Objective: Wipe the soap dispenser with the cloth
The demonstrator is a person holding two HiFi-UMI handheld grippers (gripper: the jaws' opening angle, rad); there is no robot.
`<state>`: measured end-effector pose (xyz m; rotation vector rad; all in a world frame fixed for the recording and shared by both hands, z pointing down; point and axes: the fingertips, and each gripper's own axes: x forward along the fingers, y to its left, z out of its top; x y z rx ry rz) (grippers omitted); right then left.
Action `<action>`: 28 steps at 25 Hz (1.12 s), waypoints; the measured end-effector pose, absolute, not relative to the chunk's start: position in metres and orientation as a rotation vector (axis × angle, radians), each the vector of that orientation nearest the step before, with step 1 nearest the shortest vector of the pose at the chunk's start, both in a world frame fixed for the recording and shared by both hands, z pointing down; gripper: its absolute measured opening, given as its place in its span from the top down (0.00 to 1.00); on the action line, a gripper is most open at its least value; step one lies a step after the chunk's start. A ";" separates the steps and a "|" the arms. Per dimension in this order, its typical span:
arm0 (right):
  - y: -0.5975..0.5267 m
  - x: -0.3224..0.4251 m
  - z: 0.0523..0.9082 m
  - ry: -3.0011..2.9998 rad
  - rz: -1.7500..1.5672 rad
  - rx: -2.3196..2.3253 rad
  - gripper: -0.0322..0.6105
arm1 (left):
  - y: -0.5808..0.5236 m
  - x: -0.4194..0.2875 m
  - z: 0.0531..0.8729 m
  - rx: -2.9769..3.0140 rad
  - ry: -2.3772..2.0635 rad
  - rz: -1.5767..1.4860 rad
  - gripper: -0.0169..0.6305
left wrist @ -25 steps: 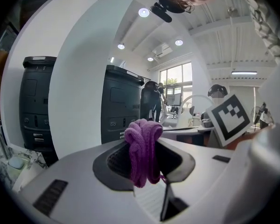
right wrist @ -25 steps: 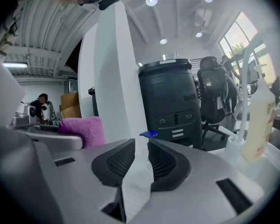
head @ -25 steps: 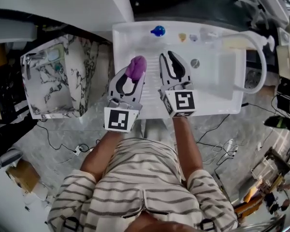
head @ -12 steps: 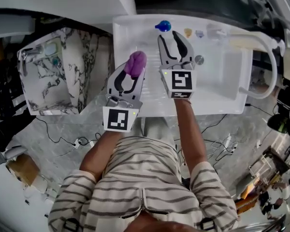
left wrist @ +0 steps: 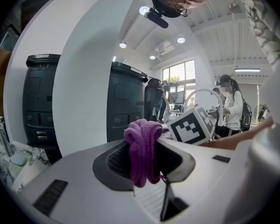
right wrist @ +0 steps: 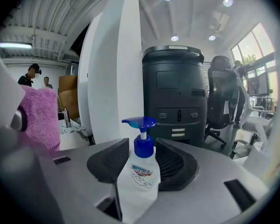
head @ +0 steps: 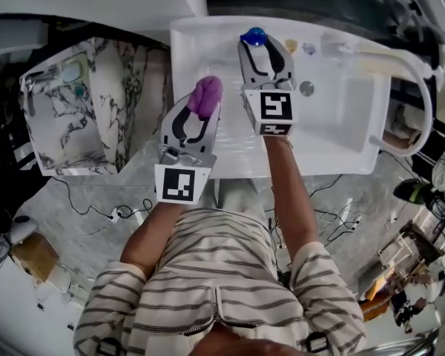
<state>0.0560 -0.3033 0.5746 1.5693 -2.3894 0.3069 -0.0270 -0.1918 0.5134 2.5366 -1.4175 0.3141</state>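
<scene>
The soap dispenser [head: 253, 35], a white bottle with a blue pump, stands at the far rim of the white sink. In the right gripper view the soap dispenser [right wrist: 140, 171] sits upright between the jaws of my right gripper [right wrist: 142, 160]. Those jaws have just been opening, and the pads do not visibly press on the bottle. From above, my right gripper [head: 263, 48] reaches the bottle. My left gripper [head: 208, 104] is shut on a bunched purple cloth [head: 207, 91], held over the sink's left part. The cloth [left wrist: 142, 148] hangs folded between the pads.
The white sink [head: 341, 117] has a drain [head: 306, 88] and a curved white faucet [head: 419, 87] on the right. A marble-patterned counter [head: 81, 117] stands to the left. Small items lie along the sink's far rim. Cables run across the floor below.
My right gripper has moved away from the body up to the soap dispenser, and its jaws have spread around the bottle. The left gripper with the cloth has hardly moved.
</scene>
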 end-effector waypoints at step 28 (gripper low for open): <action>-0.251 0.055 0.478 -2.428 0.377 1.560 0.74 | -0.158 -0.030 0.472 2.650 -1.375 0.279 0.78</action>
